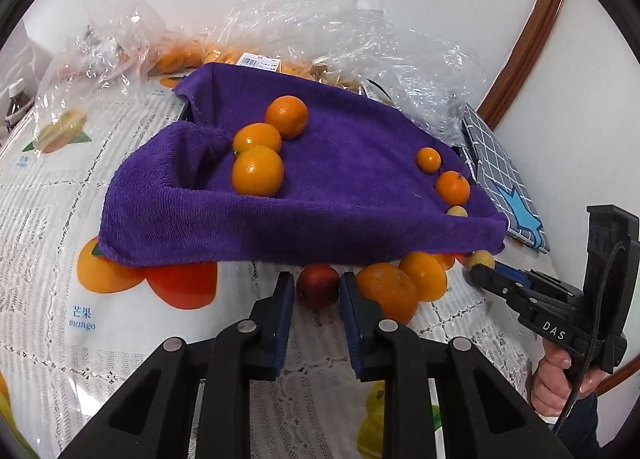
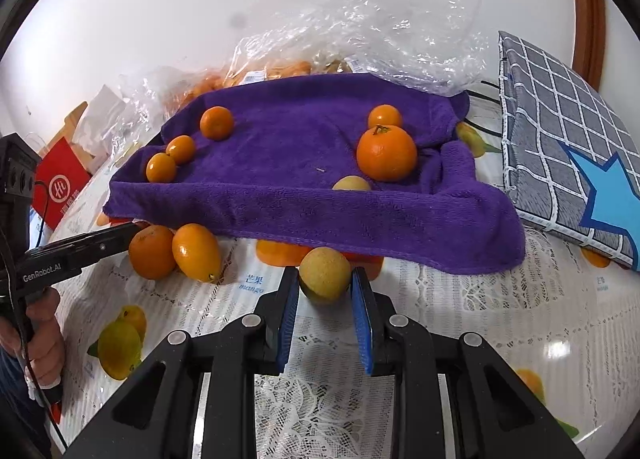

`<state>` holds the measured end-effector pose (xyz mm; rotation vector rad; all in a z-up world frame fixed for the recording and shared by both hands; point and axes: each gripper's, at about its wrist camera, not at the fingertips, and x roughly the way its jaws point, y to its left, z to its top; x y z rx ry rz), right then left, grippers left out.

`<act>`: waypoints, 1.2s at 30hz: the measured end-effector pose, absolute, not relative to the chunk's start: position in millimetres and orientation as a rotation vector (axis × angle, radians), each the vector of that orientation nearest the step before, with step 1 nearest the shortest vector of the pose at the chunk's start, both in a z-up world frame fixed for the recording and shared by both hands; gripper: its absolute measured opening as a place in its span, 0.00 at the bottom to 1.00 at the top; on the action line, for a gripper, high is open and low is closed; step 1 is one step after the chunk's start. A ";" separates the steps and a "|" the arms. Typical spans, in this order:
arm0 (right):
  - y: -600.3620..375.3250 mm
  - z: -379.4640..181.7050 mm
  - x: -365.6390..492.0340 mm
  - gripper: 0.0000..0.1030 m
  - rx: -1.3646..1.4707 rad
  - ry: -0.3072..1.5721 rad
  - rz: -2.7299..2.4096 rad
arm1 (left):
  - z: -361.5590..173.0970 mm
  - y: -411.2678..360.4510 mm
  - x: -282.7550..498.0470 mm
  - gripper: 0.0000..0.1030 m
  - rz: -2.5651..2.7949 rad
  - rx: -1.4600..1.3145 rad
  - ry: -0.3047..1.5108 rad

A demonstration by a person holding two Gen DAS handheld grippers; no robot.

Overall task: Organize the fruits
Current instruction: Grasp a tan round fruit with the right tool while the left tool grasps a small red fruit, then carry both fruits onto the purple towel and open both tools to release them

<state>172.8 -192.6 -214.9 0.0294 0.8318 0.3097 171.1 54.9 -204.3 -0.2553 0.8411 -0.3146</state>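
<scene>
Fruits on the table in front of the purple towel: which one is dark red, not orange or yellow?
The dark red fruit between the left gripper fingers. The neighbouring fruits beside it are orange.

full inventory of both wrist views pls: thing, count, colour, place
towel: 1, purple, draped over a raised tray-like shape mid-table
fruits on towel: 6; 5 orange, three on one side, two on the other; 1 pale yellow by the near edge
red fruit: 1, dark red, on the table, between the left gripper's fingers
yellow fruit: 1, pale yellow, between the right gripper's fingers
loose oranges: 2, orange, on the table in front of the towel
plastic bags: clear, behind the towel, fruit inside, count unclear
checked pouch: 1, grey with blue star, beside the towel
tablecloth: 1, white lace with fruit prints
left gripper: black, shut on red fruit
right gripper: black, shut on yellow fruit
</scene>
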 end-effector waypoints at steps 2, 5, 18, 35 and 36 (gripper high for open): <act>-194.0 -215.4 173.8 0.26 0.040 0.836 0.309 | -205.1 55.0 171.9 0.22 -0.317 -0.257 0.847; -194.7 -216.0 174.7 0.26 0.043 0.841 0.306 | -205.9 54.2 173.7 0.22 -0.314 -0.252 0.855; -198.3 -211.3 168.6 0.26 0.058 0.794 0.309 | -195.1 64.3 166.3 0.22 -0.325 -0.308 0.762; -209.2 -196.4 157.5 0.26 0.105 0.696 0.304 | -176.1 64.5 150.8 0.22 -0.287 -0.278 0.631; -211.5 -194.7 157.2 0.26 0.116 0.688 0.297 | -175.9 64.6 150.5 0.22 -0.286 -0.279 0.631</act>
